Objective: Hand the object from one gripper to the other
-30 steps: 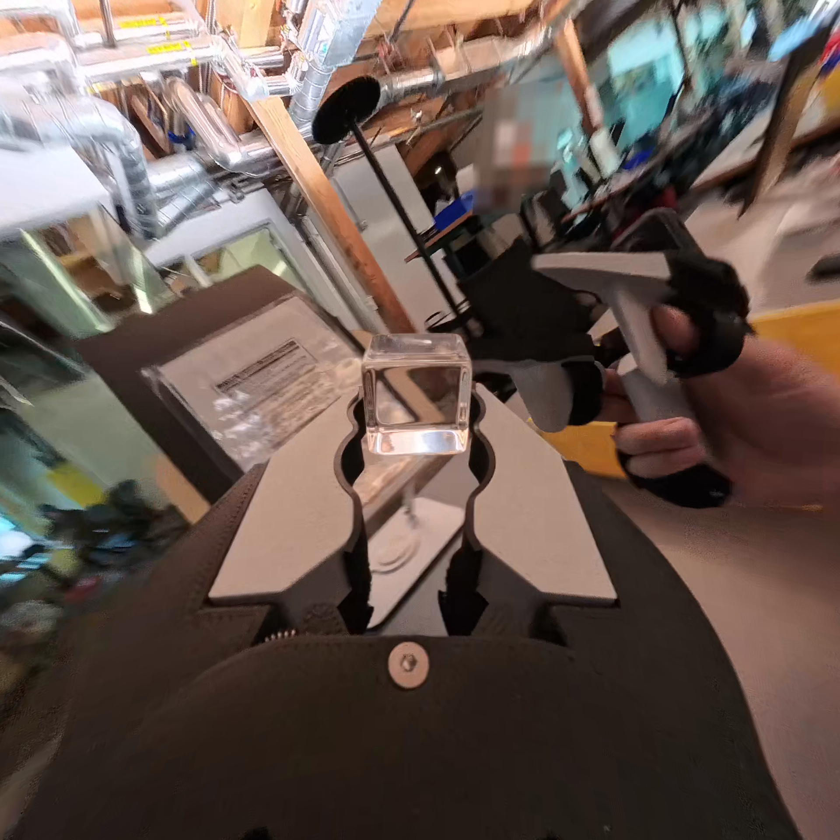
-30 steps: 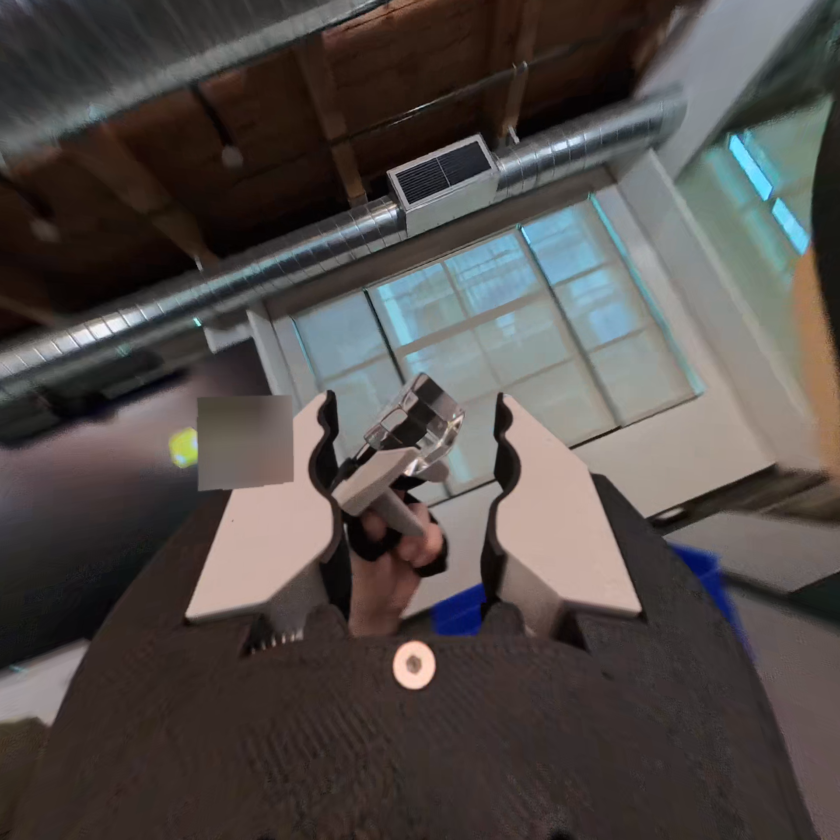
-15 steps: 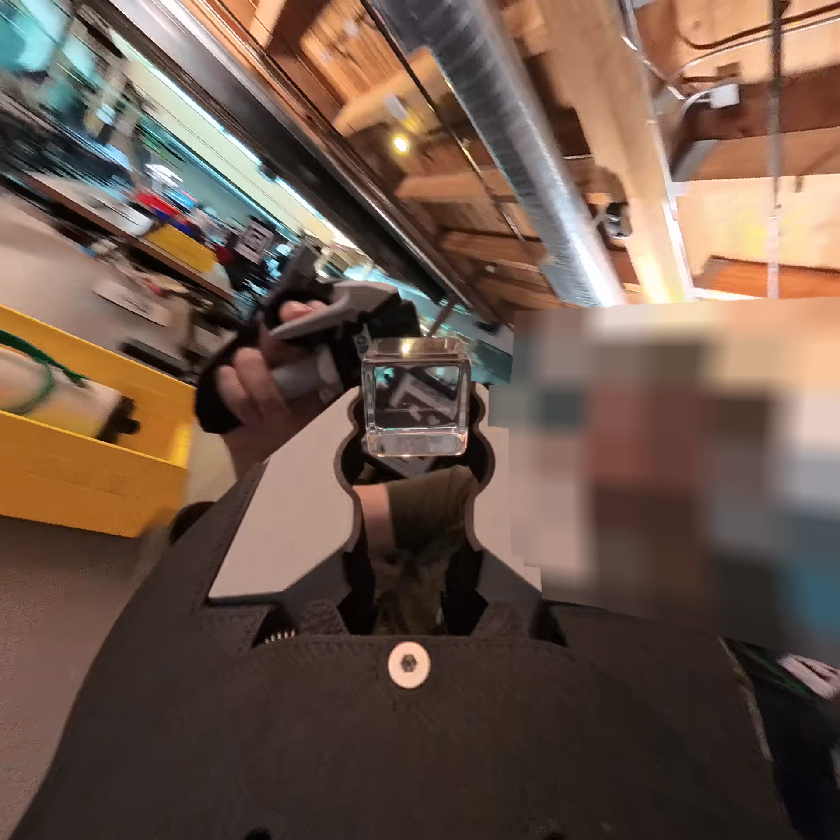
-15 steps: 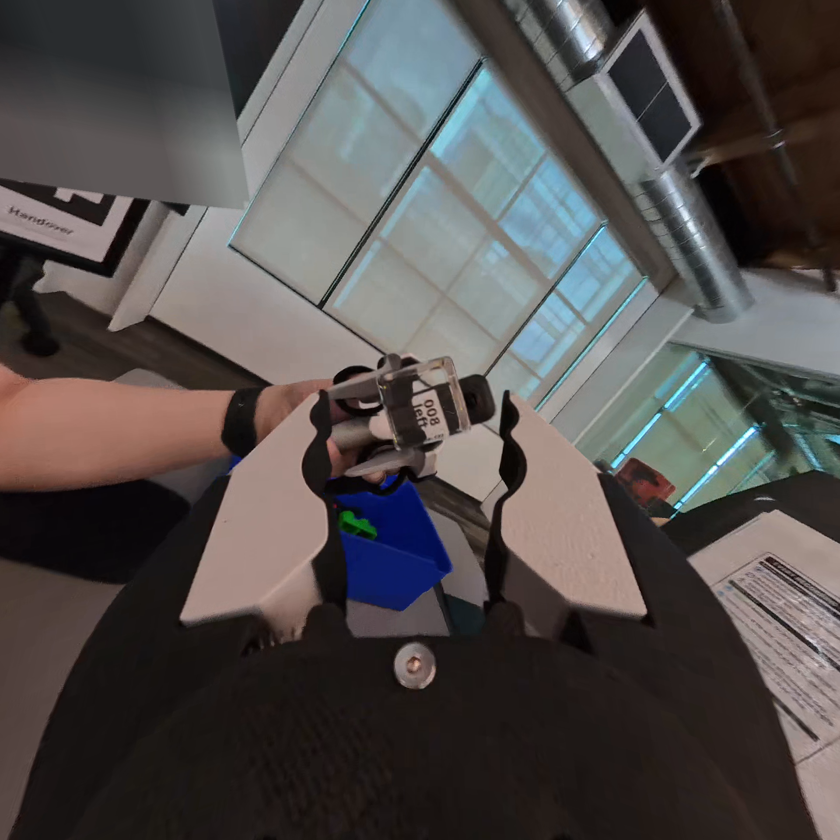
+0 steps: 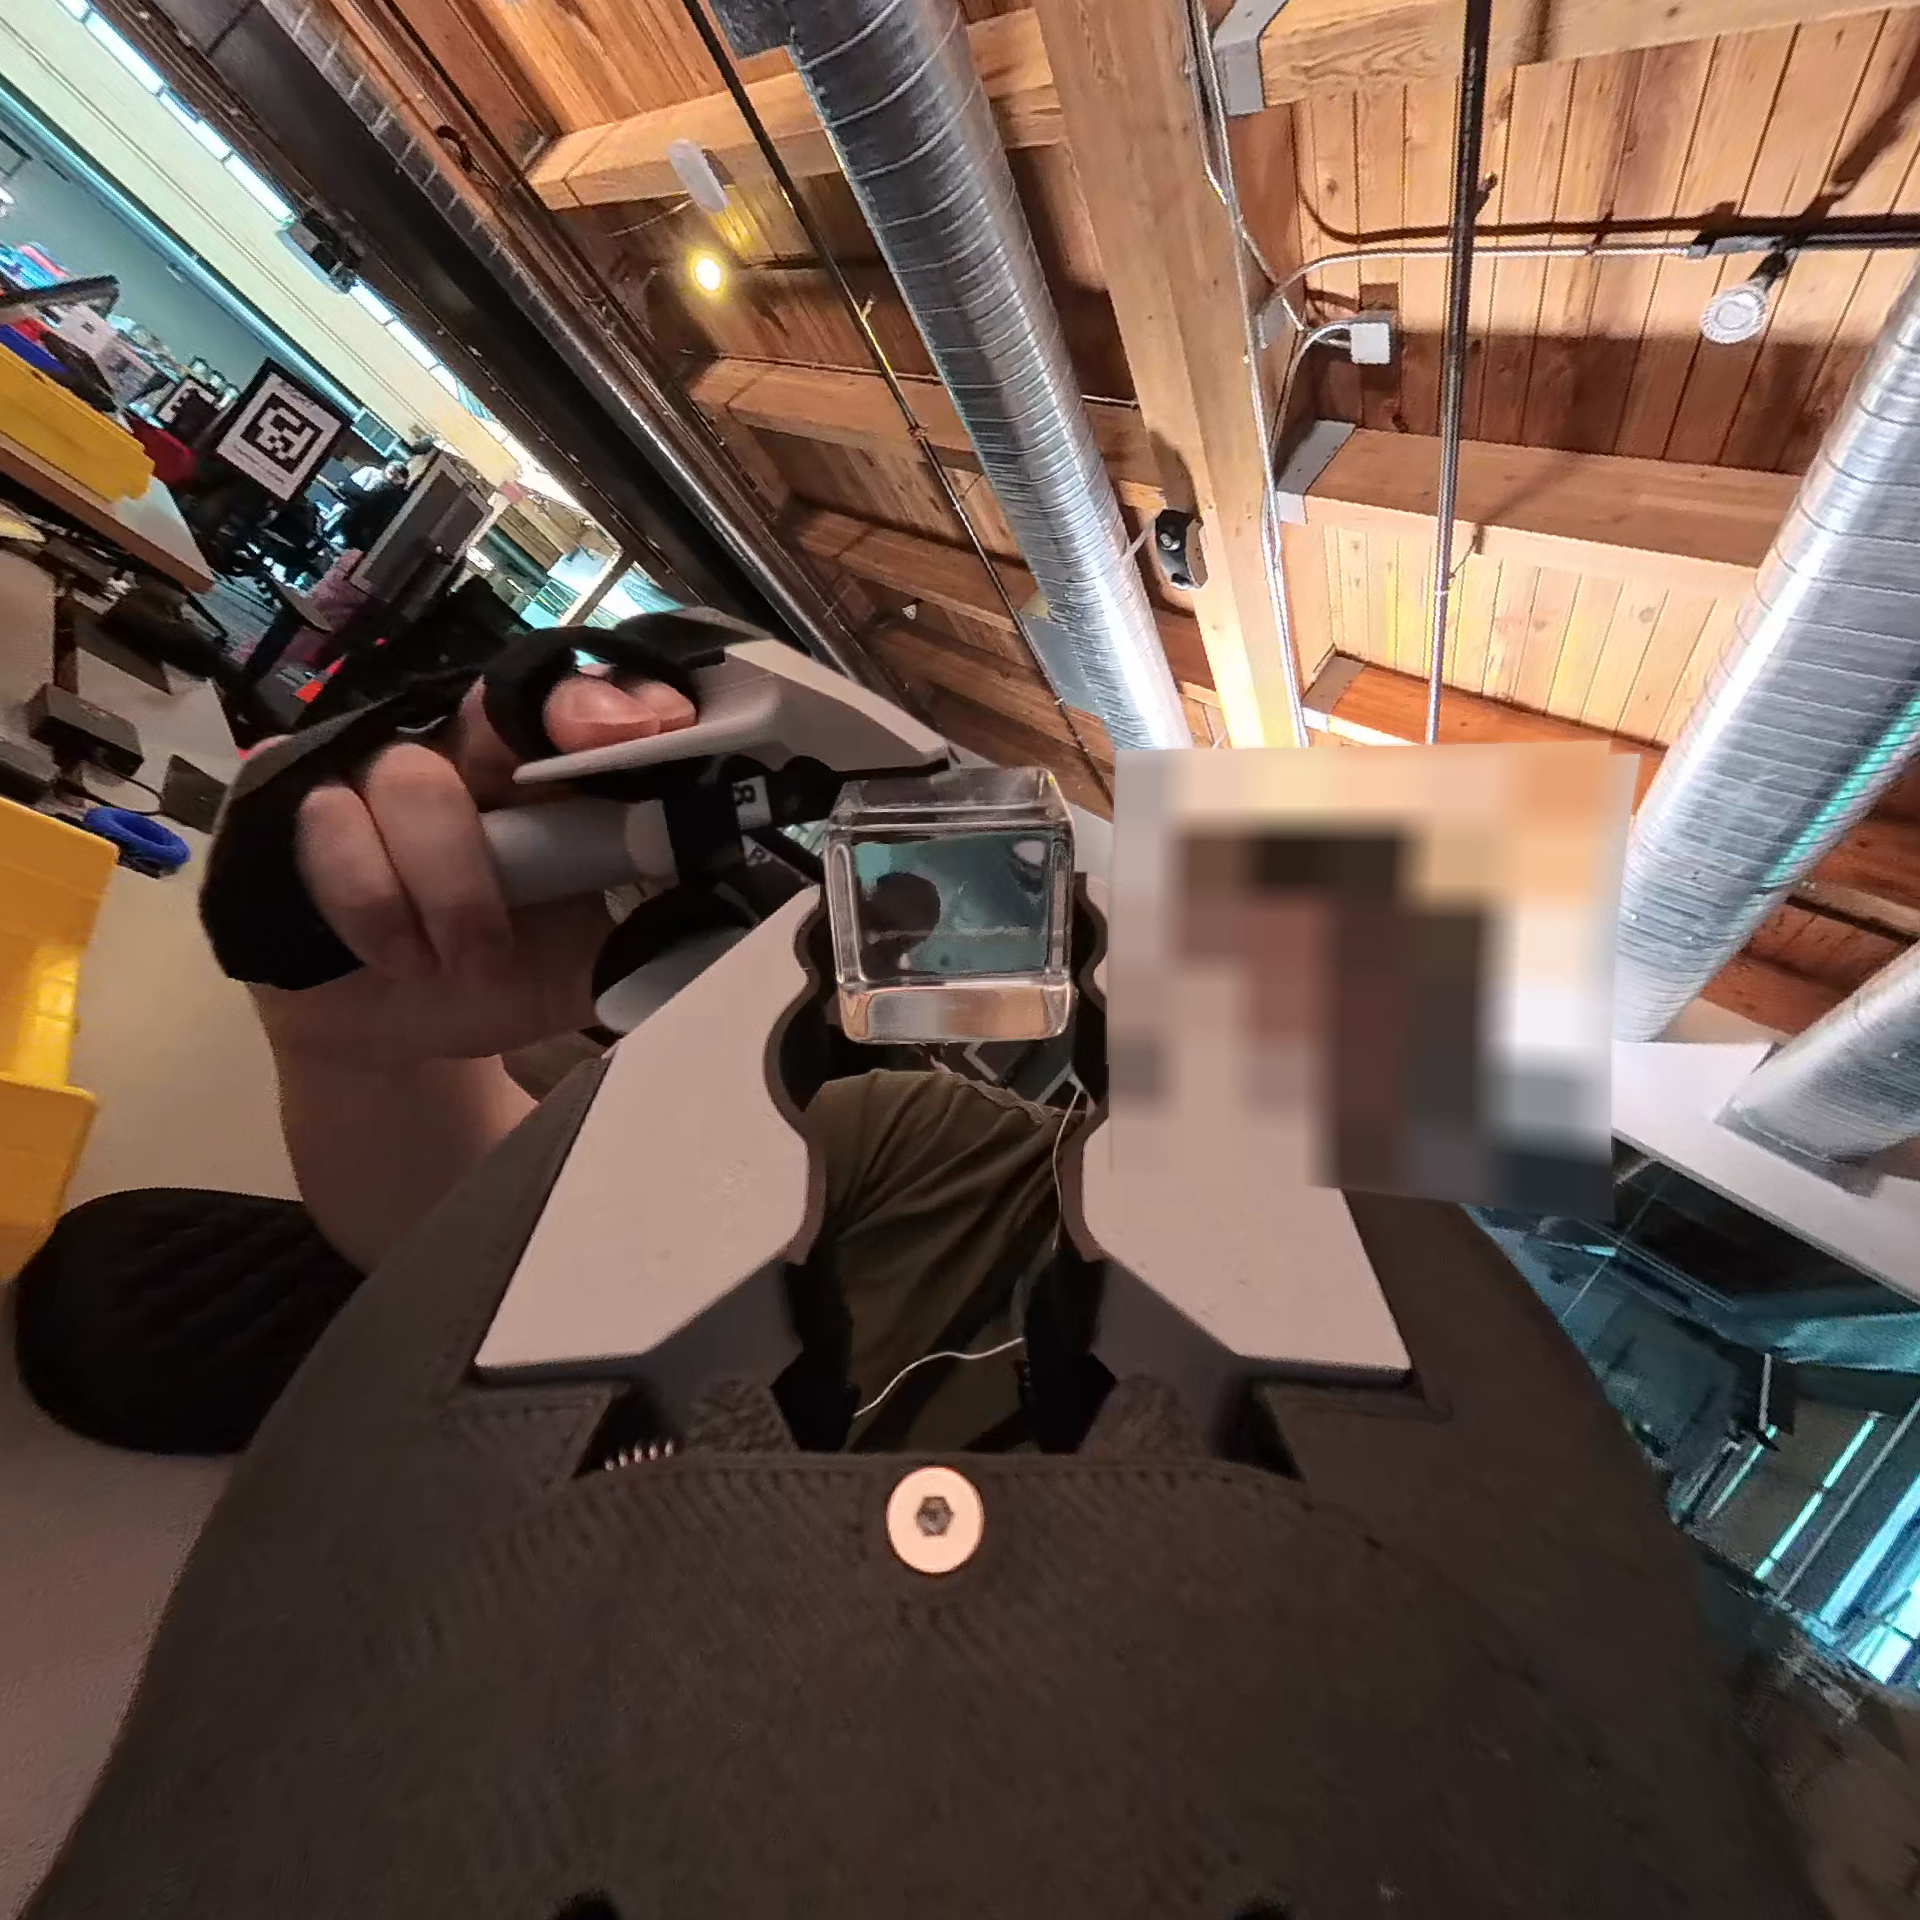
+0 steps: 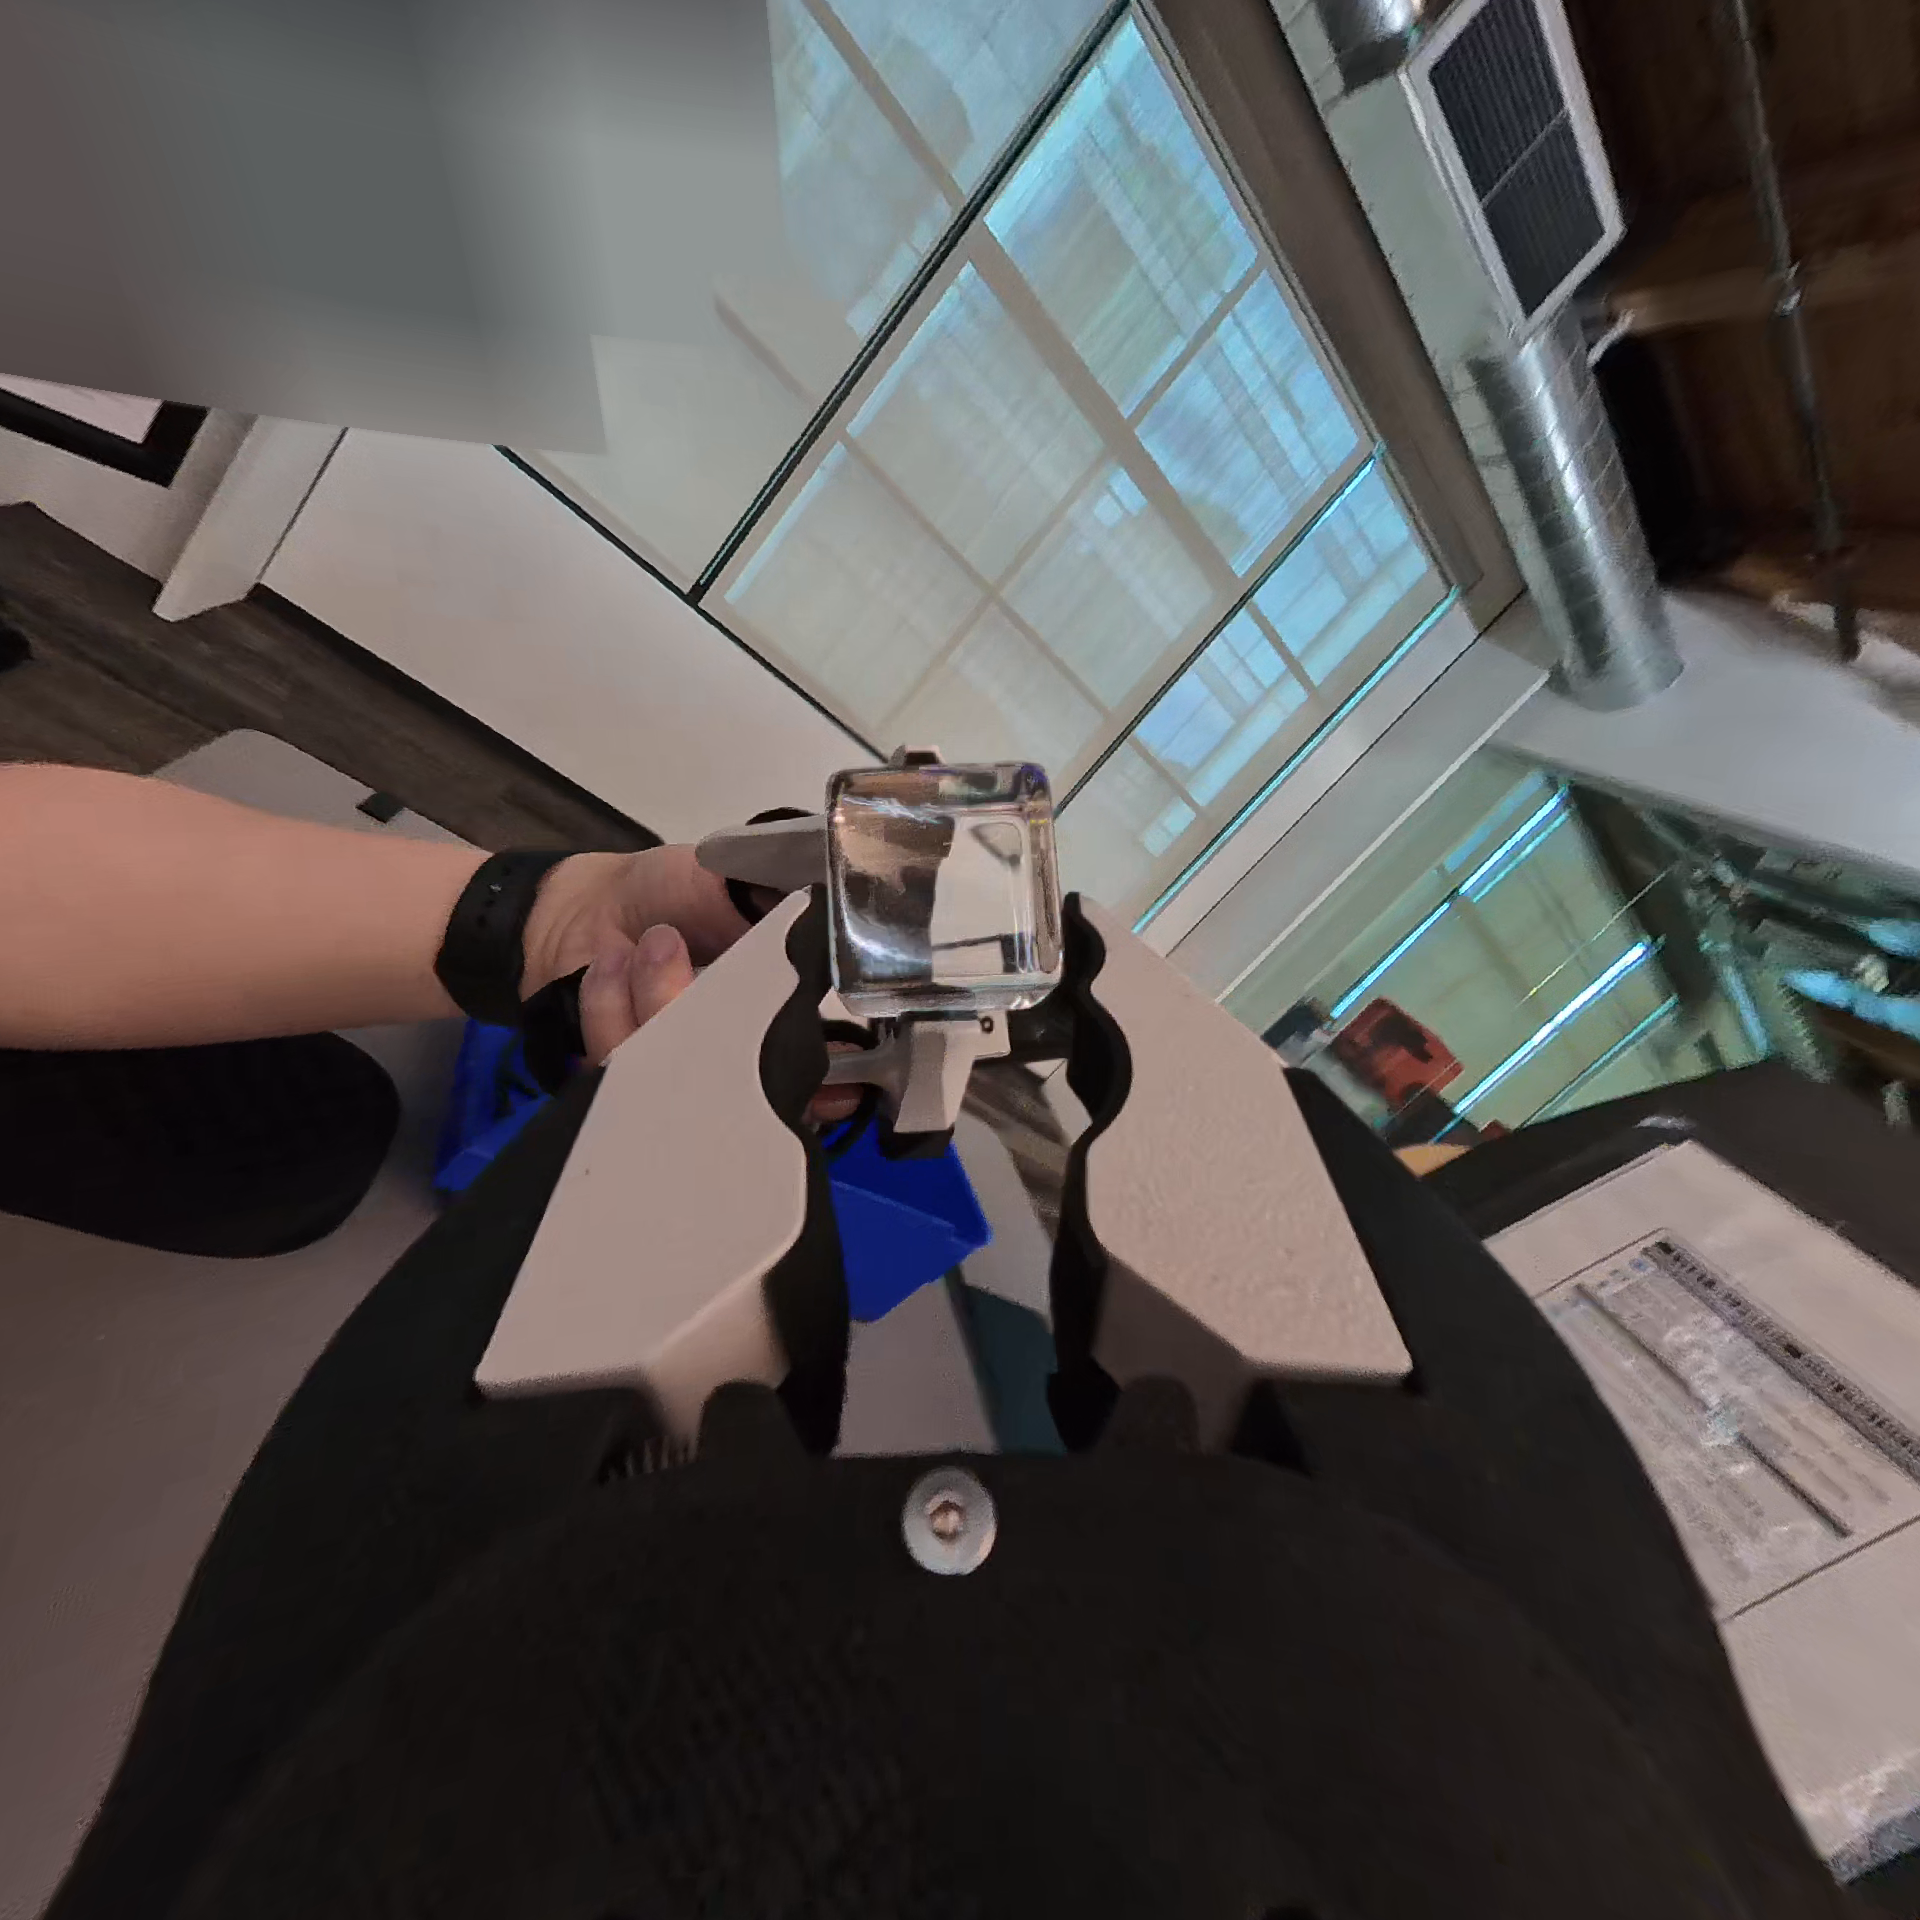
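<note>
Clear glass cube [image 5: 948,920] held mid-air at tips of left gripper [image 5: 945,935], jaws clamped on its sides. Right gripper [image 6: 943,940] jaws also pinch the cube [image 6: 943,899]. Person's hand [image 5: 416,904] grips the other handle.

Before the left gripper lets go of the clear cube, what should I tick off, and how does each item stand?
1. Left gripper shut on the cube: ok.
2. Cube sits between the right gripper's fingertips: ok.
3. Right fingers touch both sides of the cube: ok, as far as the right wrist view shows.
4. Cube square in the right fingers, not tilted: ok.
5. Right grip firm enough to carry the cube alone: cannot tell.
</note>
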A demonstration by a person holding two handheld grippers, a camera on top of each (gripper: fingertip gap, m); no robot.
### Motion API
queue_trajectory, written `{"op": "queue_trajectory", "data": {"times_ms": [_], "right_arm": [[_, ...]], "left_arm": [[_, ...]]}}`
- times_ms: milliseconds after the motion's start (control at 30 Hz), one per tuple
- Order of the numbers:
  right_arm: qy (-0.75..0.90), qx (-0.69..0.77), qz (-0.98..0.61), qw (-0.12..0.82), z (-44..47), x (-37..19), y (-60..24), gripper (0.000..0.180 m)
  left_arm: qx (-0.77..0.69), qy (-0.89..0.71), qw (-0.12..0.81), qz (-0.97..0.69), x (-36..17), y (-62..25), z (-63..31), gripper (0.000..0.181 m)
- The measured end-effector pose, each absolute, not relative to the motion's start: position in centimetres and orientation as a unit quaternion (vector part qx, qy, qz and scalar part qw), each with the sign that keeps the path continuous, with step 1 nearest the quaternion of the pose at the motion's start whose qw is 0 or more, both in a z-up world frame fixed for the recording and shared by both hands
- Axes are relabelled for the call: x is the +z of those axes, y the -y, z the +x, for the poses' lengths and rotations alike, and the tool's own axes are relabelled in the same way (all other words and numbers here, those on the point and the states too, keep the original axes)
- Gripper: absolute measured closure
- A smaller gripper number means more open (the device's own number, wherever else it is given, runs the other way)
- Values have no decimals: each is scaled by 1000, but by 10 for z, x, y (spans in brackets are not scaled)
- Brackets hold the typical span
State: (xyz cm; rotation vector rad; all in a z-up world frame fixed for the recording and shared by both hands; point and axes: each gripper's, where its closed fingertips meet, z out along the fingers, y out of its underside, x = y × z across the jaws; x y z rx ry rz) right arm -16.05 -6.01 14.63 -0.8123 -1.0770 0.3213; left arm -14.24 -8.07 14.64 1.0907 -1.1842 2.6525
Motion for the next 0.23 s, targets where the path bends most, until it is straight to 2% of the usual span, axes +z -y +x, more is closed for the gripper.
{"op": "queue_trajectory", "data": {"times_ms": [33,133,233], "right_arm": [[490,162,-391,762,-160,147,57,138],[437,269,-446,733,-150,156,48,137],[375,422,-536,628,-137,152,35,138]], "left_arm": [[854,381,12,354,147,79,-142,136],[829,389,-79,394,145,62,-139,117],[726,441,-263,457,134,36,-137,99]]}}
